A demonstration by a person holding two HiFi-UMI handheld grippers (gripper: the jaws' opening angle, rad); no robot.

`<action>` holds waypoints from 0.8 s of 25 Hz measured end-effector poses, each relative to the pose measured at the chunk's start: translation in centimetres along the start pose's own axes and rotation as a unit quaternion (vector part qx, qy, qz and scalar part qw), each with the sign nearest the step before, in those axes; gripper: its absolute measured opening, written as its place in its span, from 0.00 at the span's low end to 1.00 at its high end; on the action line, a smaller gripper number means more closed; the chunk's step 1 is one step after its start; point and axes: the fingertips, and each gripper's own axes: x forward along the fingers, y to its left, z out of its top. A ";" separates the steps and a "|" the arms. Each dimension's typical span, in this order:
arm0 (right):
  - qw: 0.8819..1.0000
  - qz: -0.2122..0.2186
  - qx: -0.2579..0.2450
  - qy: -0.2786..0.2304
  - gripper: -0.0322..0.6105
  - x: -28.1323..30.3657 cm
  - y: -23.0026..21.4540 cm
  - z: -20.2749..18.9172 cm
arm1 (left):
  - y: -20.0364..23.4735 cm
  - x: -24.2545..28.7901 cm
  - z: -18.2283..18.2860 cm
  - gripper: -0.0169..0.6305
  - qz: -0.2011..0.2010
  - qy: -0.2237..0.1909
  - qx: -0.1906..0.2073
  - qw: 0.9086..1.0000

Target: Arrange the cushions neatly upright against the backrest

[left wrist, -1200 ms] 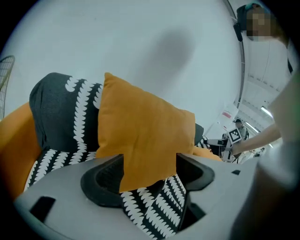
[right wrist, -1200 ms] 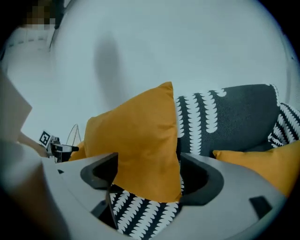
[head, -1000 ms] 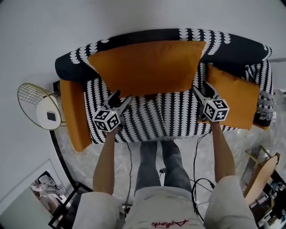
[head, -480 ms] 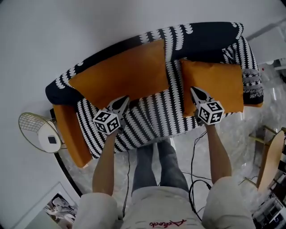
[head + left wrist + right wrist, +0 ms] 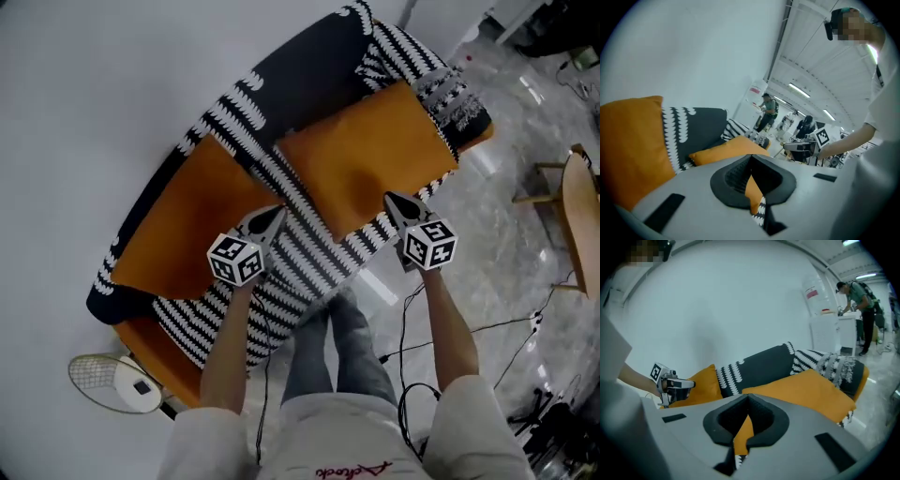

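**A:** Head view first. What's different from a second ago?

**B:** The sofa [image 5: 309,272] lay level across the picture then. Now it slants from 7 o'clock up to 1 o'clock, so the person's head has turned. More to the point, the smaller cushion [image 5: 366,164] was slumped at the far arm. It has come in along the seat and now sits at 1 o'clock, near the large cushion [image 5: 183,230] at 9 o'clock, with a band of stripes between them.

**A:** And the grippers?

**B:** The left gripper [image 5: 272,216] is at the large cushion's near corner. The right gripper [image 5: 389,199] is at the smaller one's near edge.

**A:** Left gripper view?

**B:** Fingers closed tip to tip. Orange shows through the gap behind the tips, but I can't tell whether any fabric is nipped. The large cushion [image 5: 630,150] stands upright at 9 o'clock against the backrest [image 5: 705,126]. The smaller one [image 5: 729,149] lies low, just left of the tips.

**A:** Right gripper view?

**B:** Much the same. The tips are together, right at the smaller cushion's near corner; pinching or only touching, I can't say. That cushion [image 5: 811,390] slopes back rather flat at 3 o'clock.

**A:** So where does the task stand?

**B:** About half done, I'd judge. The large cushion is placed; the smaller one is in its spot but not yet stood up against the backrest
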 end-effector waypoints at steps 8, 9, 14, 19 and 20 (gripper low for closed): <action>0.989 -0.122 0.077 -0.042 0.09 -10.1 -7.3 -4.1 | -8.2 10.9 -0.7 0.07 -0.125 0.065 0.050 0.989; 0.986 -0.134 0.084 -0.044 0.09 -10.9 -7.6 -4.8 | -8.9 11.7 -1.0 0.07 -0.136 0.072 0.053 0.987; 0.976 -0.174 0.120 -0.053 0.09 -13.6 -8.8 -6.9 | -11.4 14.9 -2.2 0.07 -0.182 0.106 0.064 0.976; 0.977 -0.176 0.112 -0.053 0.09 -13.7 -9.4 -6.5 | -11.9 16.6 -2.1 0.07 -0.190 0.105 0.064 0.974; 0.977 -0.176 0.109 -0.052 0.09 -13.7 -9.3 -6.0 | -11.9 16.7 -1.9 0.07 -0.190 0.105 0.064 0.974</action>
